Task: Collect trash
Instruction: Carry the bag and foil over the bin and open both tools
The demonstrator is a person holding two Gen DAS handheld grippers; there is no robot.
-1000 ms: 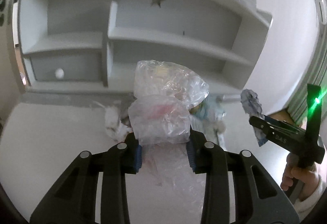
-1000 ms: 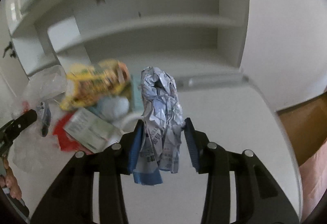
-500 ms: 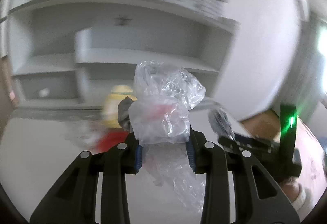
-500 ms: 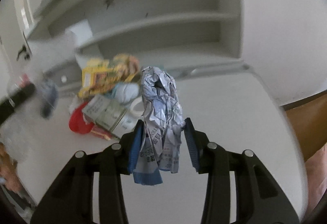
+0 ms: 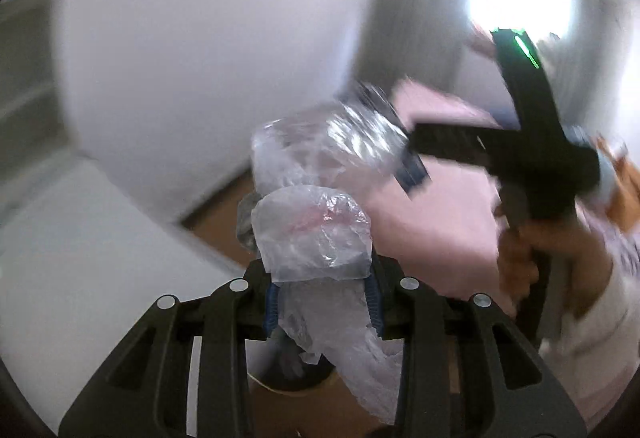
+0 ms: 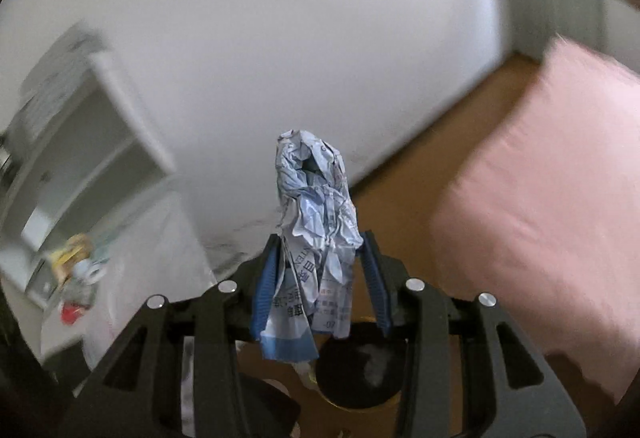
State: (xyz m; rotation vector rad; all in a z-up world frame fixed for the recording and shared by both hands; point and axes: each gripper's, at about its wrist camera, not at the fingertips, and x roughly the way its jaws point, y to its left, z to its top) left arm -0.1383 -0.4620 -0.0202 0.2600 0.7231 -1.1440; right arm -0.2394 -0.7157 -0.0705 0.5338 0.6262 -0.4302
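The left gripper (image 5: 320, 302) has its fingers (image 5: 271, 304) clenched on a crumpled clear plastic bag (image 5: 316, 234): a glossy, wrinkled, translucent wad with a faint pink tint inside, bulging up beyond the fingertips and trailing a loose tail down between the fingers. The right gripper (image 6: 320, 290) has its blue-padded fingers (image 6: 264, 286) grasping a crumpled paper wad (image 6: 316, 210), pale blue-white with printed characters on it, standing upright between the pads, rising well past the tips and hanging in a blue-edged flap below them. Below the fingers in both views lies a brown wooden floor (image 6: 416, 158), and directly beneath the right fingers sits a round dark opening with a pale rim, likely a bin (image 6: 356, 374), though blur leaves it uncertain. Ahead of the fingers rises a plain white wall (image 6: 280, 38). To the right of the right fingers spreads a pink bed cover (image 6: 540, 178). To their left a white tabletop (image 6: 132, 238) carries a blurred pile of colourful trash (image 6: 80, 266) in front of a white shelf unit (image 6: 80, 142). In the left view, the right gripper (image 5: 416, 162) appears smeared by motion to the right of the left fingers, held by a hand (image 5: 560, 266).
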